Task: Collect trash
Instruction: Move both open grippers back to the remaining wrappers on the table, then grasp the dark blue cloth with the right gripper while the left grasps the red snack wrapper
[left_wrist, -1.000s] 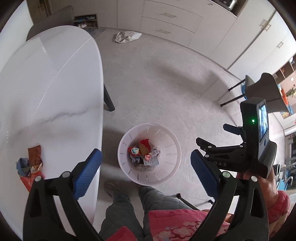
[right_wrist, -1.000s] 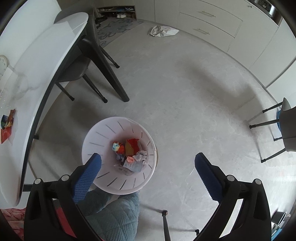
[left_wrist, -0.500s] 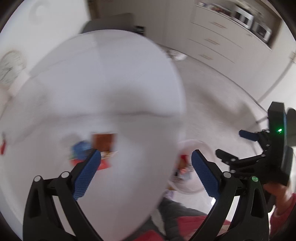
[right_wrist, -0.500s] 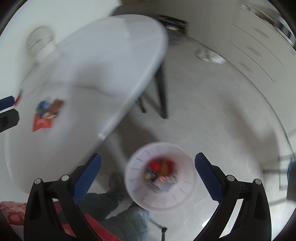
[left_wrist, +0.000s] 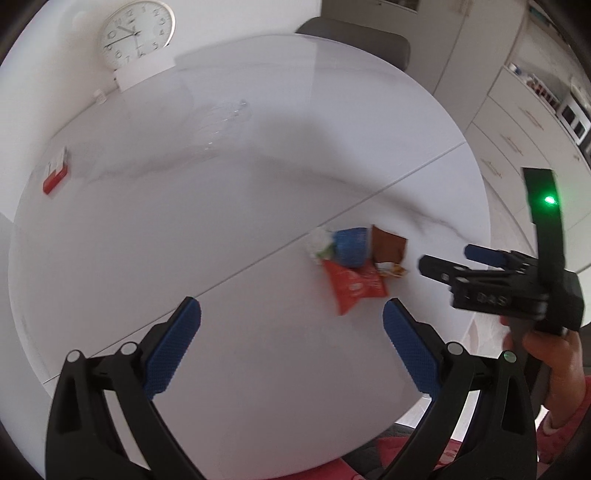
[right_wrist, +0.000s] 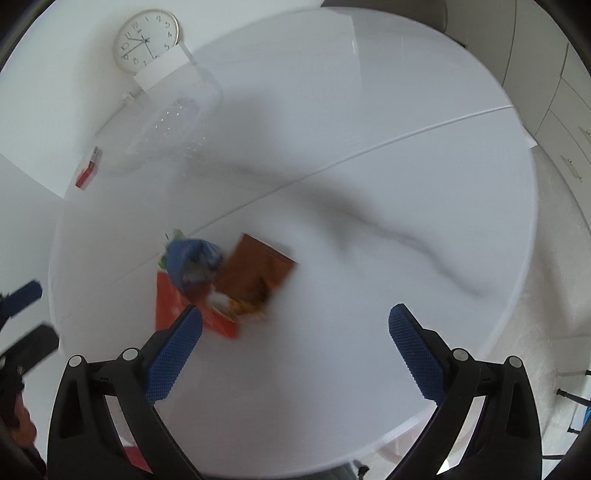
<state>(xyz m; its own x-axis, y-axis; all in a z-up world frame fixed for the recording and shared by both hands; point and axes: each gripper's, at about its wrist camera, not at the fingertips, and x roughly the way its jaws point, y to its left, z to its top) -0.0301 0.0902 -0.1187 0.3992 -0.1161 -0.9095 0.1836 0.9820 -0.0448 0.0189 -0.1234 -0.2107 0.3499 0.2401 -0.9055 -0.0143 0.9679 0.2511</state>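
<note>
Nearest to us, our left tongs (left_wrist: 291, 328) are spread wide and carry nothing, hovering over the white counter (left_wrist: 184, 221) just short of the trash pile (left_wrist: 356, 264). Our right tongs (right_wrist: 295, 334) are likewise spread and empty above that pile, their left pad overlapping the red wrapper (right_wrist: 171, 306) in the right wrist view; whether it touches we cannot tell, the picture being blurred

The pile is our landmark. It lies on the counter near the edge closest to us: the red wrapper nearest, a crumpled blue piece (left_wrist: 351, 247) just behind it, a brown packet (left_wrist: 388, 247) beside the blue one, a small yellowish scrap (left_wrist: 391, 269) below the packet, and a white and green bit (left_wrist: 321, 245) on the far left of the pile. All of them touch or overlap

Beyond the pile the counter is bare up to a clear plastic sheet or tray (right_wrist: 173, 129), hard to make out. Well beyond the pile sits a small red box (left_wrist: 55, 173) near the counter's far rim, and a clock (left_wrist: 136, 33) against the wall

As we judge it, this pile remains to be collected: nothing is gripped yet, no bin is in view here, and every piece awaits a pick
</note>
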